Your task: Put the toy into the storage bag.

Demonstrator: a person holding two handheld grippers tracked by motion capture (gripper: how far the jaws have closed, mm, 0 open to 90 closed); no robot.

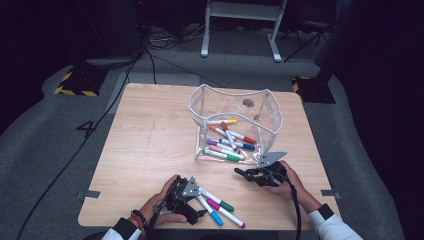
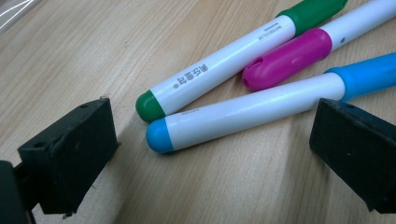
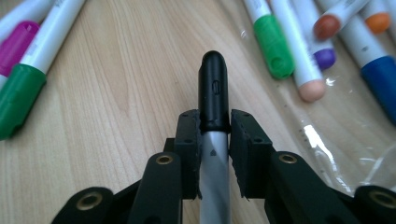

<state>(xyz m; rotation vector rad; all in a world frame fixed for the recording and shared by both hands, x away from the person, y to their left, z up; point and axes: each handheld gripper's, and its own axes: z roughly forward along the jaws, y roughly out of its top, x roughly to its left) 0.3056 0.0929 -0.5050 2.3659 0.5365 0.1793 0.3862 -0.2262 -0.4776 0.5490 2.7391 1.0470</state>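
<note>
Jaws on the right gripper (image 3: 214, 140) are clamped on a black-capped marker (image 3: 214, 88), pads pressing at the cap-barrel joint, cap sticking out in front; in the high view it sits low over the worktop (image 1: 150, 145) just in front of the clear pouch (image 1: 235, 125). Left gripper (image 2: 210, 135) has its jaws wide and holding nothing, straddling the near end of the blue marker (image 2: 252, 109), with the green marker (image 2: 219, 70) and pink marker (image 2: 289, 56) lying touching just beyond. Step in hand looks like getting the black one into the pouch with the rest. To do it well: lift enough to clear the pouch's front wall, come in over the open top, lay the marker roughly parallel to those already inside, and release low so it doesn't bounce out. Grip is near one end, so expect the barrel to droop; keep the wrist level. Left side should centre on a single barrel before closing, otherwise it drags the neighbours.
</note>
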